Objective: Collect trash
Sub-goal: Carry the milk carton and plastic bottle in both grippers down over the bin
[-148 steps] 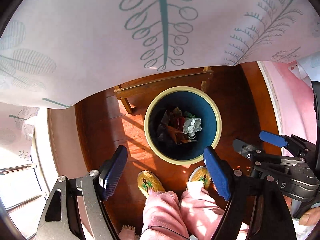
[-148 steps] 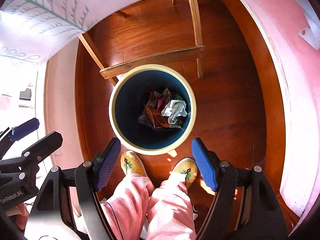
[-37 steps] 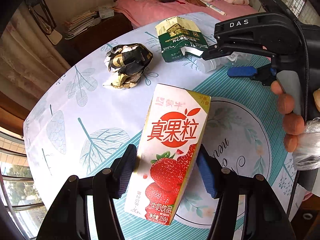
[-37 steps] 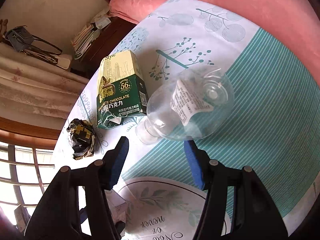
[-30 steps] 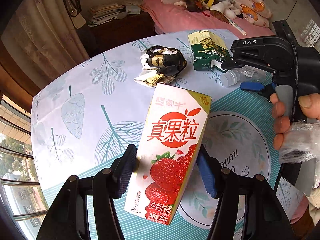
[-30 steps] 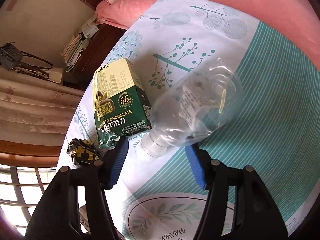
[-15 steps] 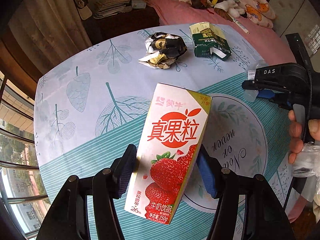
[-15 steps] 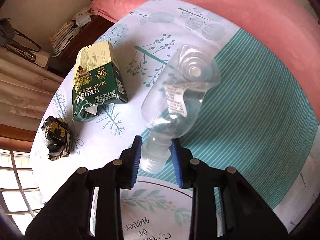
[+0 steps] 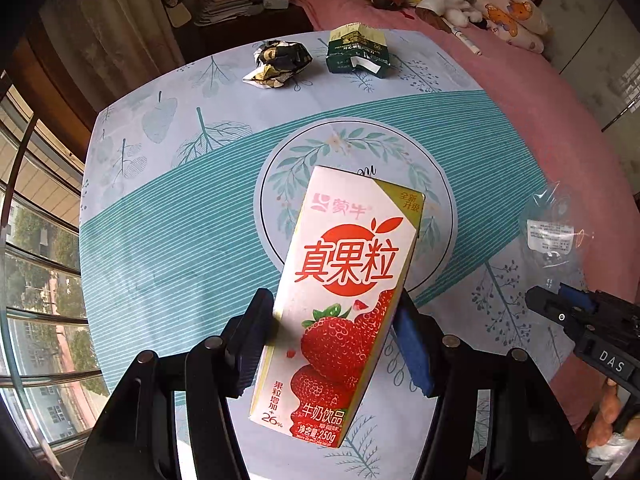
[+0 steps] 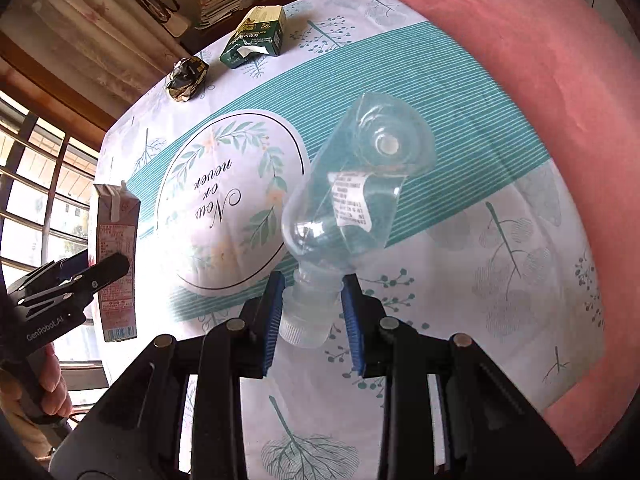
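The left gripper [image 9: 334,342] holds a strawberry milk carton [image 9: 344,300] clear above the bench [image 9: 168,208]. Its fingers [image 9: 412,350] press on the lower sides of the carton at a medium spread; the carton tilts slightly, printed face to the camera.

The right gripper [image 10: 312,306] holds a clear plastic bottle [image 10: 356,196] by the neck. Its fingers [image 10: 274,308] stand narrow, clamped either side of the neck just above the white cap [image 10: 300,330]. The bottle body points away from the gripper, base outward, with a paper label on its side. It is lifted off the bench.

From the right wrist view, the carton and the left gripper appear at the left edge, with a hand [image 10: 48,388] on the grip. From the left wrist view, the bottle and the right gripper appear at the right edge.

Two items lie on the bench at its far end: a crumpled dark wrapper [image 9: 278,65] and a torn green chocolate box [image 9: 356,54], near each other but apart. The bench carries a cloth with teal stripes, leaf prints and a round wreath motif.

A bed [image 9: 540,92] with pink cover stands just beside the bench; soft toys [image 9: 452,0] lie on it. A barred window [image 9: 36,240] is on the opposite side.
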`<state>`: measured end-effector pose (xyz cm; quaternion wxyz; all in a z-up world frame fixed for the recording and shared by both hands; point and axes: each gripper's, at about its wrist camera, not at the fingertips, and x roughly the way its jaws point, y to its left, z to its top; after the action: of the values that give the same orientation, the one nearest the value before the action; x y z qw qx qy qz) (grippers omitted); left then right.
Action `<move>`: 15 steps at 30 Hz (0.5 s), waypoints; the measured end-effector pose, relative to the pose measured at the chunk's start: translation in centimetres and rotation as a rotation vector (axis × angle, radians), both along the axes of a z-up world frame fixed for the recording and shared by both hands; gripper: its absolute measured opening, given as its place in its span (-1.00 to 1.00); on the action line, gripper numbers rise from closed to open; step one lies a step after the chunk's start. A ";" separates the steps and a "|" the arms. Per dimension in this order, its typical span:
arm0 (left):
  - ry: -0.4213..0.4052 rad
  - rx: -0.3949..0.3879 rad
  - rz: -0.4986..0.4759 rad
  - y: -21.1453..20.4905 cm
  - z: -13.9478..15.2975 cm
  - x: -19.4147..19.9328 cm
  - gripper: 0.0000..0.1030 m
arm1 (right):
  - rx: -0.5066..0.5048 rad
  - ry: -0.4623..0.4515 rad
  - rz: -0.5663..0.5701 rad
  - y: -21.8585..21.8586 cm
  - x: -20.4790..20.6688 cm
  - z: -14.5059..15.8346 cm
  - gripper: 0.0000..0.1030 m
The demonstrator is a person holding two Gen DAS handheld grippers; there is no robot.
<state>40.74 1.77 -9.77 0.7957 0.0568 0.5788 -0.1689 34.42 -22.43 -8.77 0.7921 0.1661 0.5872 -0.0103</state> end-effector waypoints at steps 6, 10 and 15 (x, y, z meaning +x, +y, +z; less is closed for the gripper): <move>-0.012 0.011 0.037 -2.6 1.6 -8.4 0.16 | 0.005 -0.045 0.196 1.9 -9.9 2.5 -0.50; -0.011 0.018 0.078 -3.5 2.2 -14.4 0.16 | -0.002 -0.062 0.283 1.7 -16.0 3.6 -0.50; -0.023 0.019 0.119 -4.6 2.1 -21.8 0.16 | -0.014 -0.076 0.362 0.4 -22.7 4.2 -0.50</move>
<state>18.91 -2.80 -7.71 0.8104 0.0316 0.5736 -0.1151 11.76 -22.03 -4.59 0.8038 0.0525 0.5771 0.1344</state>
